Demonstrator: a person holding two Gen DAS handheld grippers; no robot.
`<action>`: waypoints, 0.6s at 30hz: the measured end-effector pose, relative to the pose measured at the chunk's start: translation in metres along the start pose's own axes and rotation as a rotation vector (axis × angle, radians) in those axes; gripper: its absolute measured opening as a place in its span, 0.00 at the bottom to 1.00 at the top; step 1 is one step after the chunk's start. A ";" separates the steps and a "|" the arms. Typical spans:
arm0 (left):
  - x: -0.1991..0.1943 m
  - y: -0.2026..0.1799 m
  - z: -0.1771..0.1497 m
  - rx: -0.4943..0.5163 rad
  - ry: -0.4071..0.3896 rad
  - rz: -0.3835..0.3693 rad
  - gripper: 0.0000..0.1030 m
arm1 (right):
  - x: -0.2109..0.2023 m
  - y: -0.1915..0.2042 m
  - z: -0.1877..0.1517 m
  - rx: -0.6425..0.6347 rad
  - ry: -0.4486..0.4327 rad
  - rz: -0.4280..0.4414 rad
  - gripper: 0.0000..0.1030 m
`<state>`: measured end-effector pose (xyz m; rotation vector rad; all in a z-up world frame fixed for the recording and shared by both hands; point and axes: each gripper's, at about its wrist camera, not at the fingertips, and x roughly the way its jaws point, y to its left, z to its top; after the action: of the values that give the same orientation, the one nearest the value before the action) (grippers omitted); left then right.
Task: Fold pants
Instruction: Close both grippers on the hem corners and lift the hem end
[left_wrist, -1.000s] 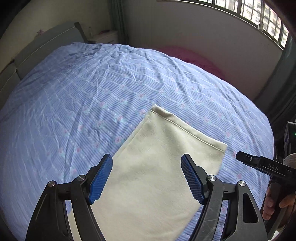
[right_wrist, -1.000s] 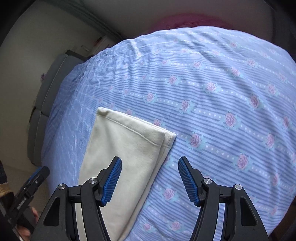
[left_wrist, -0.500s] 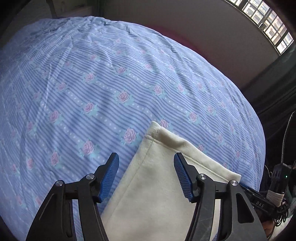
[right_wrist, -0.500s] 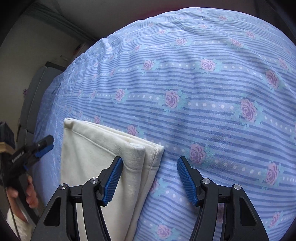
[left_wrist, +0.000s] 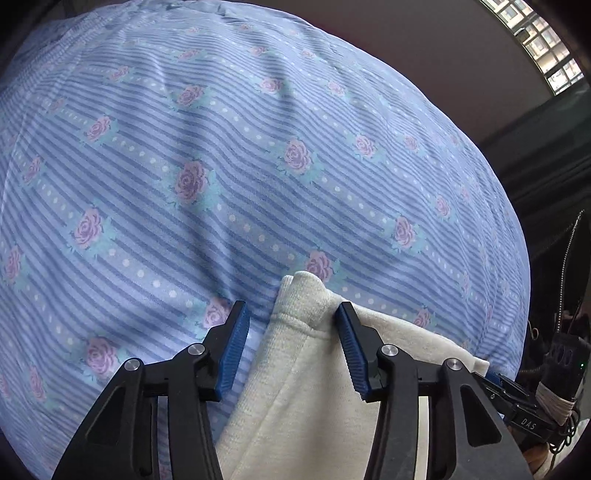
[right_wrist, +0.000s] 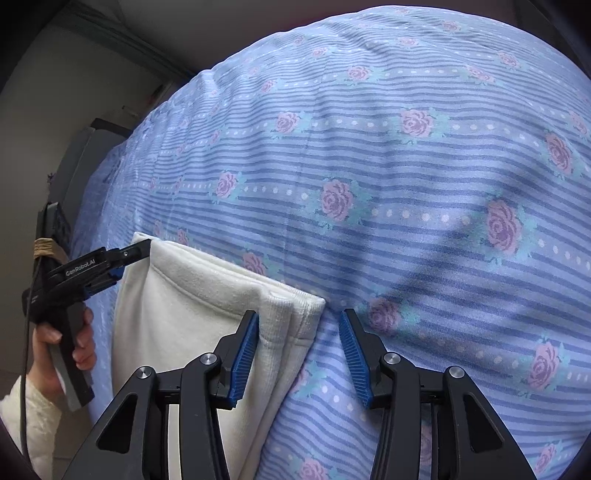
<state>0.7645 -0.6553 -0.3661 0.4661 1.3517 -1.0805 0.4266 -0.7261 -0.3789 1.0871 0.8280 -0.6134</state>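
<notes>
The pants (left_wrist: 295, 387) were one single cream-white garment of a soft, fleecy cloth, folded into a long flat strip with several layers stacked at the hemmed end. A line of stitching ran near this end. They lay on the bed sheet (left_wrist: 221, 166), which was blue with darker stripes, white dots and pink roses, near the edge of the bed.

There were two grippers, each with two blue ribbed pads. The left gripper (left_wrist: 291, 354) stood over one corner of the hemmed end. Its jaws were closing, with the corner between them; one pad touched the cloth and the other was still apart from it, so nothing was clamped. The right gripper (right_wrist: 299, 360) stood over the other corner. Its jaws were also closing around the layered edge, one pad at the cloth, the other over the sheet.

One hand (right_wrist: 62, 350) with a white sleeve held the left gripper's handle.
</notes>
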 end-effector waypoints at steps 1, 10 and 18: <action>0.000 0.000 -0.001 -0.010 -0.003 -0.009 0.44 | 0.001 0.000 0.000 0.001 -0.003 0.002 0.46; -0.013 -0.026 0.007 0.077 0.010 0.014 0.16 | -0.019 -0.002 0.015 -0.036 0.039 0.082 0.20; -0.073 -0.054 -0.005 0.128 -0.089 0.030 0.16 | -0.073 0.042 0.012 -0.263 -0.014 0.081 0.20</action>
<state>0.7269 -0.6516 -0.2829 0.5251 1.1987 -1.1543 0.4220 -0.7193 -0.2943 0.8712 0.8231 -0.4295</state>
